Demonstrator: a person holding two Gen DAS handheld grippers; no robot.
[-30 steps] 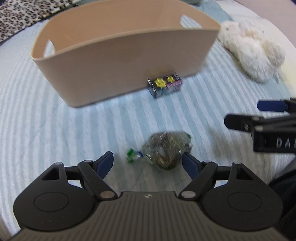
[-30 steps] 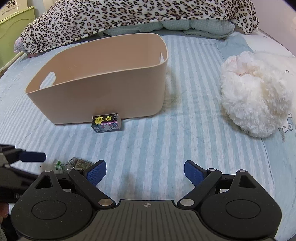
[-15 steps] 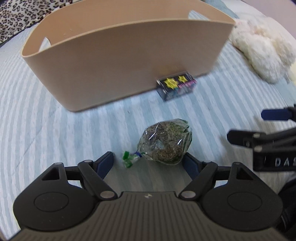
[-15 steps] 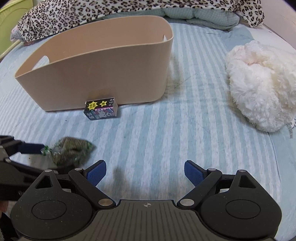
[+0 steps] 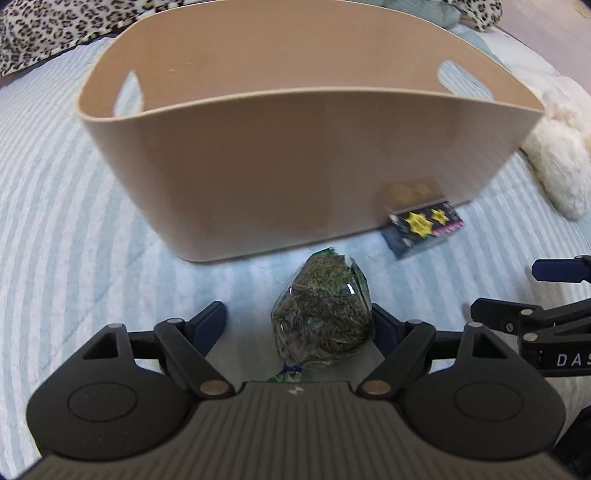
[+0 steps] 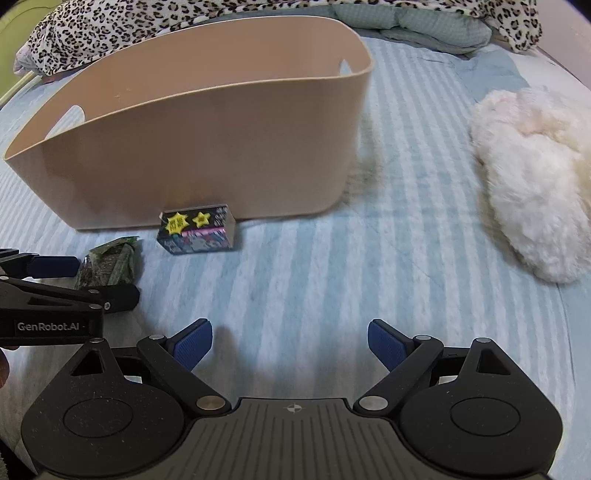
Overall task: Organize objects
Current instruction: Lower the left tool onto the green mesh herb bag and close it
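A clear bag of dried green herbs (image 5: 321, 317) lies on the striped bedspread between the fingers of my open left gripper (image 5: 297, 321), against the right finger. It also shows in the right wrist view (image 6: 109, 264). A beige tub (image 5: 295, 155) stands just beyond it, seen too in the right wrist view (image 6: 207, 147). A small dark box with yellow stars (image 5: 424, 227) lies at the tub's foot, also in the right wrist view (image 6: 195, 232). My right gripper (image 6: 290, 345) is open and empty over the bedspread.
A white fluffy plush (image 6: 532, 177) lies to the right on the bed. A leopard-print blanket (image 6: 184, 14) and a grey-green pillow (image 6: 417, 22) lie behind the tub. The left gripper (image 6: 44, 295) shows at the right wrist view's left edge.
My left gripper has moved forward so the herb bag now sits between its fingers, and the tub looms closer. My right gripper has also moved forward a little.
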